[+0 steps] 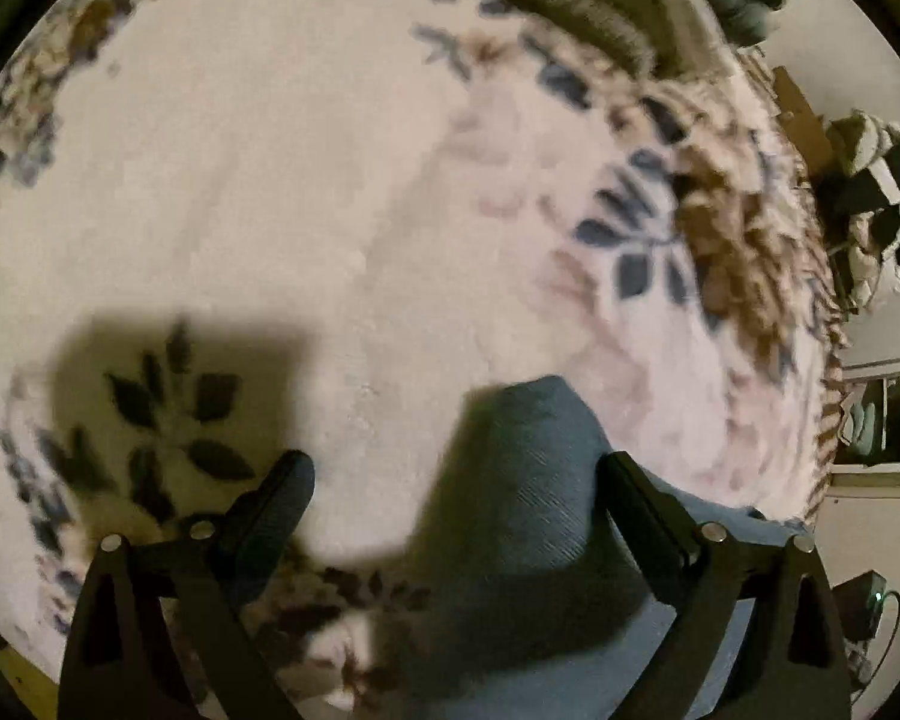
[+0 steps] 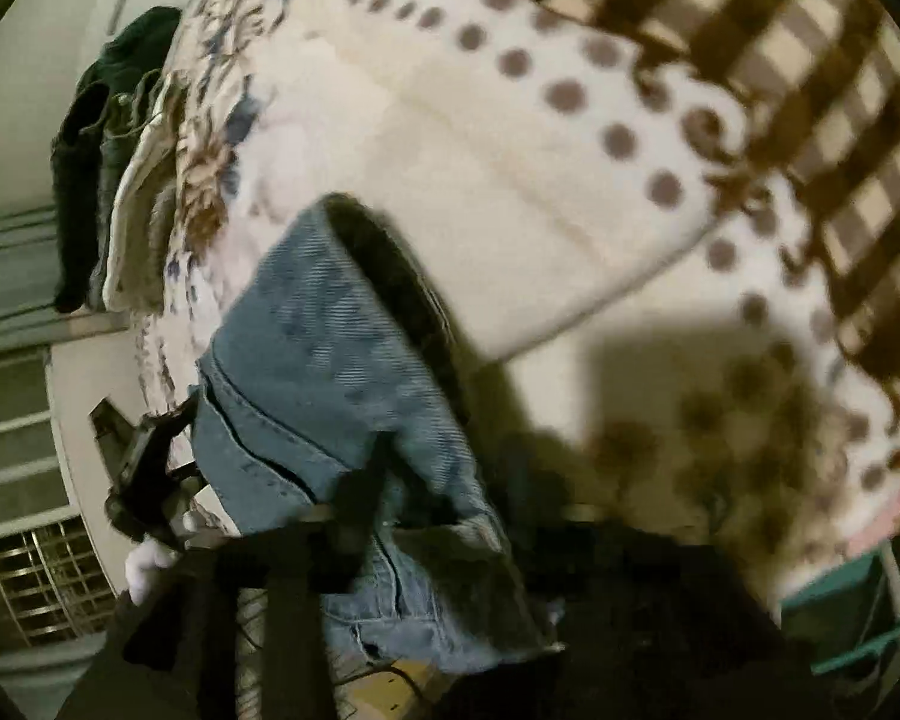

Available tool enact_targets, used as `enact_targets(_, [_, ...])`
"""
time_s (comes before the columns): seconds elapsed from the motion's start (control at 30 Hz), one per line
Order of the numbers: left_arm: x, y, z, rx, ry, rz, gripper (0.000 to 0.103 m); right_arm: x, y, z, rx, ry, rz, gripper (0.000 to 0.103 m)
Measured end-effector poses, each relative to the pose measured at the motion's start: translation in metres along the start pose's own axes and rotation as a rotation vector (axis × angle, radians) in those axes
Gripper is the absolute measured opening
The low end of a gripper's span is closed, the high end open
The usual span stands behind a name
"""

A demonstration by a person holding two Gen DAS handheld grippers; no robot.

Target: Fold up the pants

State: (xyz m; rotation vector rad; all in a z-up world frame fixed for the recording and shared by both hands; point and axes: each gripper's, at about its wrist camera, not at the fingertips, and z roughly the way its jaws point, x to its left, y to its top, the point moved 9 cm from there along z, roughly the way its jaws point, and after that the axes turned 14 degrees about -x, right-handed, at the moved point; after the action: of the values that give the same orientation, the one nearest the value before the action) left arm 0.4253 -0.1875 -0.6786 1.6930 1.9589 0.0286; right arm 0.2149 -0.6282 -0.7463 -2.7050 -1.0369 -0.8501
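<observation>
Blue denim pants [image 1: 510, 510] lie on a cream blanket with blue and brown leaf print [image 1: 270, 180]. In the left wrist view my left gripper [image 1: 456, 474] is open, its fingers wide apart; a raised fold of the denim sits between them, nearer the right finger [image 1: 642, 498]. In the right wrist view the pants [image 2: 324, 372] hang as a folded strip with a seam showing. My right gripper [image 2: 444, 516] is blurred and in shadow; its left finger [image 2: 354, 516] lies against the denim. The left gripper shows there at the pants' left edge [image 2: 144, 468].
A polka-dot and checked blanket [image 2: 570, 120] covers the bed on the right. Dark clothes [image 2: 96, 138] are piled at the bed's far edge. A window grille [image 2: 48, 576] and wall lie beyond. A bed edge with clutter [image 1: 882, 192] is on the right.
</observation>
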Motion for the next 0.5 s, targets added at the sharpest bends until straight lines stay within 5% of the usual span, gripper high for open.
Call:
enact_targets(0.07, [-0.011, -0.005, -0.026, -0.032, -0.063, 0.014, 0.097, 0.003, -0.005, -0.021, -0.039, 0.046, 0.002, 0.085])
enact_targets(0.23, [-0.024, -0.048, -0.063, -0.040, -0.195, 0.002, 0.103, 0.007, -0.051, -0.053, -0.060, 0.125, 0.083, 0.086])
enact_targets(0.4, [-0.018, -0.098, -0.051, 0.053, -0.204, -0.045, 0.103, -0.004, -0.098, -0.015, 0.018, 0.224, 0.244, 0.086])
enact_targets(0.5, [-0.018, -0.116, -0.043, 0.079, -0.213, -0.066, 0.103, -0.005, -0.107, 0.019, 0.025, 0.200, 0.243, 0.086])
